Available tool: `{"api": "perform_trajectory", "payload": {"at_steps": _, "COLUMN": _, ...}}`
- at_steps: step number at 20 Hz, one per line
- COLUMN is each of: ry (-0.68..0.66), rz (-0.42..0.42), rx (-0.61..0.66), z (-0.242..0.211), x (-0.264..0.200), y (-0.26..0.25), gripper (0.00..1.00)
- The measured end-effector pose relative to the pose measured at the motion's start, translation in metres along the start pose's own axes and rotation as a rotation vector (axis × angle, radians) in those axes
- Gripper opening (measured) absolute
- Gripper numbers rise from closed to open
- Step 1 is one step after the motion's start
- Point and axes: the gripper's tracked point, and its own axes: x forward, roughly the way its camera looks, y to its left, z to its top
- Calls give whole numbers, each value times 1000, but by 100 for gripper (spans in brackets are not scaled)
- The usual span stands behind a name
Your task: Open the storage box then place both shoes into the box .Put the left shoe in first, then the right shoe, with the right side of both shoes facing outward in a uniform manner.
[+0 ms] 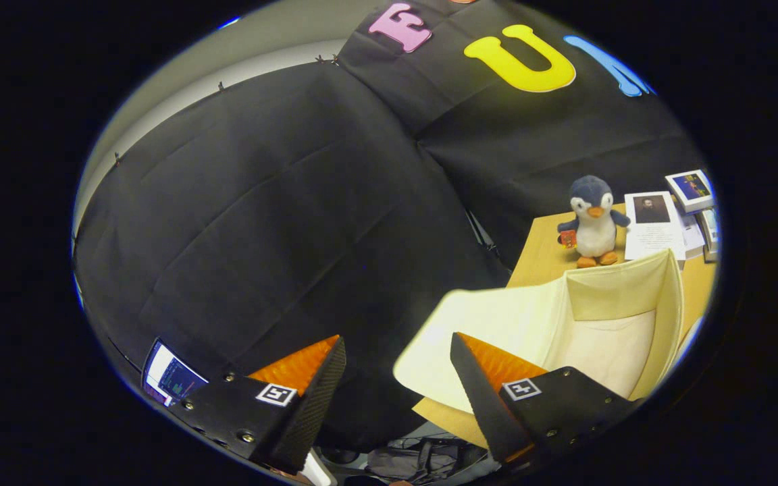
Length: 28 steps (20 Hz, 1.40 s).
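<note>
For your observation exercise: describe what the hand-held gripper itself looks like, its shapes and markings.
The hand-held gripper has two wedge-shaped fingers tapering to points, each with a ribbed pad on its inner face. Each finger sits on a dark plate with small screws, and each plate carries a square black-and-white marker. No cables show on it.

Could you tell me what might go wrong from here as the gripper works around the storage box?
1. The storage box is soft fabric and its near wall sits right by one finger of the open gripper; a nudge could fold it or push it.
2. The box stands near the table edge, so a push might slide it off.
3. The plush penguin and the books stand just beyond the box and could get knocked.
</note>
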Motion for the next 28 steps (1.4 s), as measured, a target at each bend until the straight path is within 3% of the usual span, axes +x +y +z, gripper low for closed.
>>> {"api": "perform_trajectory", "payload": {"at_steps": 8, "ry": -90, "rz": -247, "rx": -104, "z": 27, "x": -63, "y": -107, "gripper": 96}}
{"api": "perform_trajectory", "payload": {"at_steps": 16, "ry": -164, "rz": -474, "rx": -130, "z": 46, "x": -141, "y": -209, "gripper": 97}}
{"api": "perform_trajectory", "payload": {"at_steps": 28, "ry": -106, "rz": -697, "rx": 15, "z": -17, "x": -204, "y": -341, "gripper": 97}}
